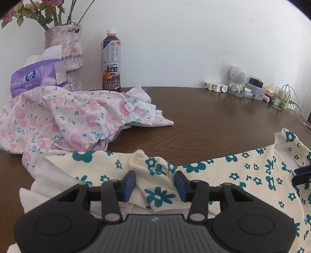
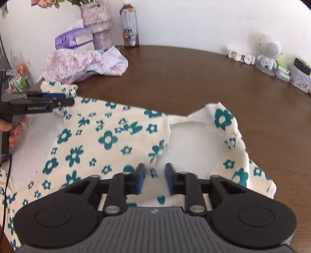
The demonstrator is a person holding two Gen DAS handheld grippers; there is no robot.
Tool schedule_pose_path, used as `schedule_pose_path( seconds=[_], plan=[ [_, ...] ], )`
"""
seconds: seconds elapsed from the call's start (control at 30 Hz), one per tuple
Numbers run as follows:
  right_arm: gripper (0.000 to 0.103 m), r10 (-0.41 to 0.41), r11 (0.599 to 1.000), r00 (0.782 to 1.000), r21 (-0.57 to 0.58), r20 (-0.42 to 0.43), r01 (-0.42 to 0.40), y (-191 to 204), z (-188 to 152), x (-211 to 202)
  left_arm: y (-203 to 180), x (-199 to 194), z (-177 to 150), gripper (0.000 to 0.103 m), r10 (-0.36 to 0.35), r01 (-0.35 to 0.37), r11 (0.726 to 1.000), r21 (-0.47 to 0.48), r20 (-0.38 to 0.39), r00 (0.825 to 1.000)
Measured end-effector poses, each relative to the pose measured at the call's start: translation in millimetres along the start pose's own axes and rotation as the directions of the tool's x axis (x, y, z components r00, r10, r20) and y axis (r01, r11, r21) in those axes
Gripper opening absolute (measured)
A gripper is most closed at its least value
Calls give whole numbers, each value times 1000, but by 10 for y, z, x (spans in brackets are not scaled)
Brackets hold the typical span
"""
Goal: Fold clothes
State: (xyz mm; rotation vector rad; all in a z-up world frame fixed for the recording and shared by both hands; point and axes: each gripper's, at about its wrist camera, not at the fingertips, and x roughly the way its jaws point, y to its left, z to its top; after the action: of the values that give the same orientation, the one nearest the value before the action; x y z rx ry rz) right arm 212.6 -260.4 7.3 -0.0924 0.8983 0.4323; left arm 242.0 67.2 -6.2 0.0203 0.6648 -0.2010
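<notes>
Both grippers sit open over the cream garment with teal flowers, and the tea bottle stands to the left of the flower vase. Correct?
Not quite. In the left wrist view the brown tea bottle stands right of the mottled pink vase. The left gripper and right gripper are open over the cream teal-flowered garment.

At the back left corner of my dark wooden table [image 1: 213,120], against the white wall [image 1: 184,39], stands a mottled pink vase [image 1: 67,50] of roses [image 1: 48,7]. A purple tissue pack [image 1: 37,77] leans just in front of it, a white tissue sticking out of the top. Right of the vase I see a bottle of Suntory oolong tea [image 1: 111,60], white cap on. Along the back right edge sit a white clip-like piece [image 1: 215,86], a small white robot-shaped speaker [image 1: 237,78], a black charger [image 1: 256,82] on a clear box, and a greenish glass [image 1: 281,98] with grey cables [image 1: 299,112] trailing past.
</notes>
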Motion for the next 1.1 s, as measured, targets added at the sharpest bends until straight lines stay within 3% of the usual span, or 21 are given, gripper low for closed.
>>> schedule_pose_path(
  seconds=[0.27, 0.37, 0.5, 0.6, 0.67, 0.73, 0.77, 0.8, 0.83, 0.93, 1.1],
  plan=[
    [0, -107, 994, 994, -26, 12, 107, 80, 125, 66, 15, 4, 12, 44, -6, 6, 1000, -6, -5, 1000],
    [2, -99, 994, 995, -43, -15, 98, 122, 125, 110, 53, -28, 71, 45, -16, 15, 999, -36, -20, 1000],
    [21, -28, 995, 998, 95, 47, 23, -70, 245, 11, 41, -99, 139, 45, -33, 33, 999, -22, -7, 999],
    [27, -14, 986, 998, 168, 61, 4, -216, 389, 102, 7, -60, 138, 45, -10, 10, 1000, 0, -12, 1000],
    [28, -14, 983, 1000, 182, 23, 10, -243, 454, 258, 3, -5, 101, 46, 4, -4, 1000, 6, -22, 1000],
    [11, 2, 982, 1000, 191, -4, -1, -236, 477, 387, 3, 5, 80, 46, 1, -1, 1000, 15, -15, 1000],
    [1, -6, 983, 1000, 182, -2, 6, -211, 487, 417, 3, 10, 70, 38, 0, 1, 1000, 19, -12, 1000],
    [1, -28, 987, 1000, 158, 12, 25, -174, 500, 409, 2, 15, 60, 29, -2, 2, 1000, 23, -8, 1000],
    [1, -47, 990, 998, 138, 29, 42, -141, 517, 395, 7, 5, 65, 2, -5, 5, 1000, 20, 0, 1000],
    [1, -53, 993, 995, 111, 89, 43, -118, 617, 287, 60, -19, 74, 3, 6, -6, 1000, -17, 17, 1000],
    [2, -86, 995, 996, 50, 33, 84, -123, 540, 456, 102, -8, 72, 3, 16, -15, 999, -50, 17, 1000]
  ],
)
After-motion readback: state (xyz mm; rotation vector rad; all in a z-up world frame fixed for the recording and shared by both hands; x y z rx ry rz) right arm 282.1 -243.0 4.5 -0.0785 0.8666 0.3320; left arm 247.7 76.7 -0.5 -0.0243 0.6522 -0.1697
